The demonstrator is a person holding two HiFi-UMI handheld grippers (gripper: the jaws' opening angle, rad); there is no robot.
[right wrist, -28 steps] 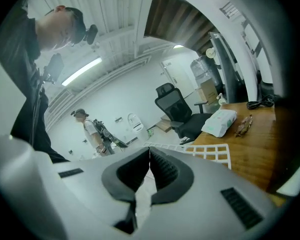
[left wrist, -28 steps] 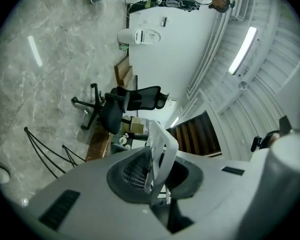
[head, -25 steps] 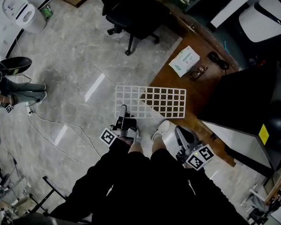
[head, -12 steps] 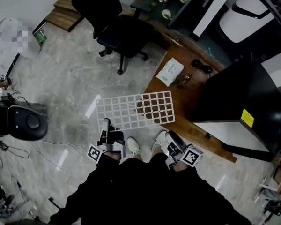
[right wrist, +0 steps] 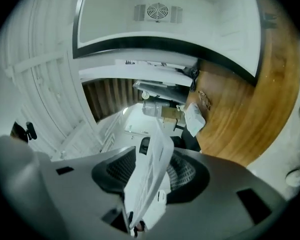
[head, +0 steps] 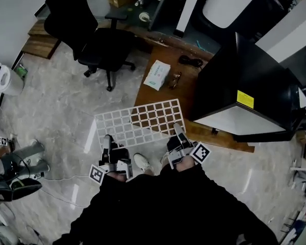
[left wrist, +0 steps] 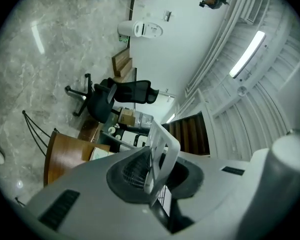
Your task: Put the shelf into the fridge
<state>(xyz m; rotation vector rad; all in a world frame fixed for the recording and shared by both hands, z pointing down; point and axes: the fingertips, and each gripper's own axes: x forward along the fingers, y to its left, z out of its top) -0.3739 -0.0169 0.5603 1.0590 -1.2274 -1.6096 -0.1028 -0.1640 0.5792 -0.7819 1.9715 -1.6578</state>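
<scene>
Clamping shelf (head: 137,122), left tongs (head: 107,141); right tongs (head: 176,131) opening around it; full grid head-view only

the shelf (head: 137,121) hangs level, right half over the wooden table (head: 188,92), left half over the floor (head: 56,101). the left gripper (head: 107,140) clamps its near left edge; the right gripper (head: 177,131), jaws opening, straddles its near right edge. the fridge (head: 229,80) stands on the table right of the shelf. a tissue pack (head: 157,75) and glasses (head: 175,79) lie behind the shelf.

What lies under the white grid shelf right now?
Through the shelf, the brown wooden table's corner at right, grey marble floor at left. Its bars cover thin strips.
</scene>
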